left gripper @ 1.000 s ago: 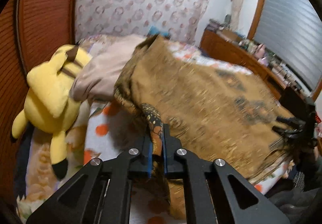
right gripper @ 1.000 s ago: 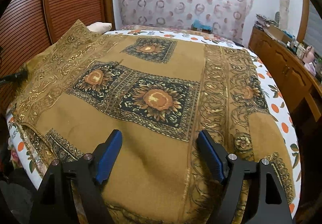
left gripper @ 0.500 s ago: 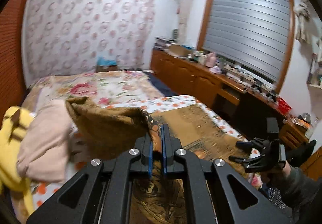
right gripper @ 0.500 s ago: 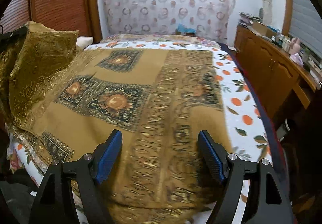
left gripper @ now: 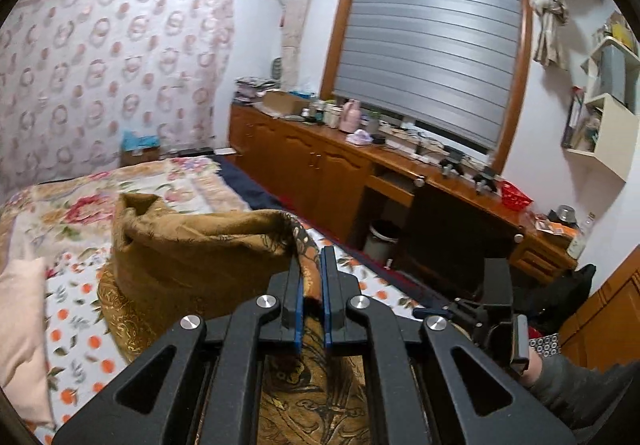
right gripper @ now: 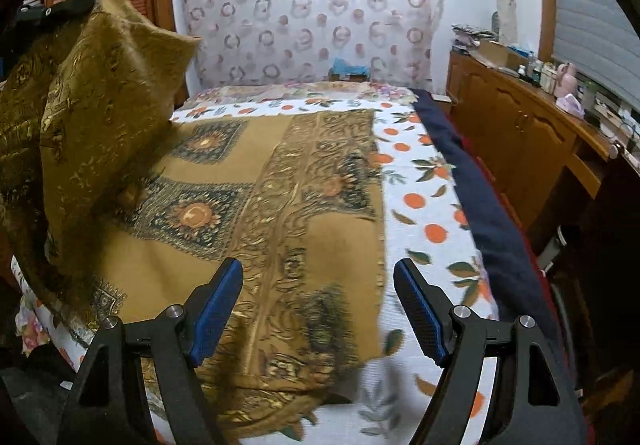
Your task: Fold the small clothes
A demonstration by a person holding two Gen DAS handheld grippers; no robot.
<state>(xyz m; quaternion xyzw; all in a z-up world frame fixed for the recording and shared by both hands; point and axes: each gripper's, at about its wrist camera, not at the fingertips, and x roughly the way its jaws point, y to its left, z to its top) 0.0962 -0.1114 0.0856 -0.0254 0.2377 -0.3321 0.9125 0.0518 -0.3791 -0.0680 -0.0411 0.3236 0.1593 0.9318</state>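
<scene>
- Brown patterned cloth (right gripper: 280,213) lies spread on the bed (right gripper: 424,205); its left part is lifted and draped in a loose hanging fold at upper left of the right wrist view.
- Left gripper (left gripper: 311,287) clenched on the cloth's edge; only a narrow bunch of fabric sits between the pads. Risk: a thin pinch could slip out if the carry-over tugs against the weight of the hanging fabric.
- Lifted portion sags with a pocket in it (left wrist view). Risk: laid down like this, the fold likely lands creased or off-line with the edge beneath.
- Right gripper (right gripper: 318,315) released, jaws wide, hovering above the near right edge of the cloth, nothing between them. Risk: flat part is unpinned, so a pull from the left may drag the whole cloth across the bed.
- Pink cloth (left gripper: 20,325) lies just beside on the left; swinging fabric might catch it.
</scene>
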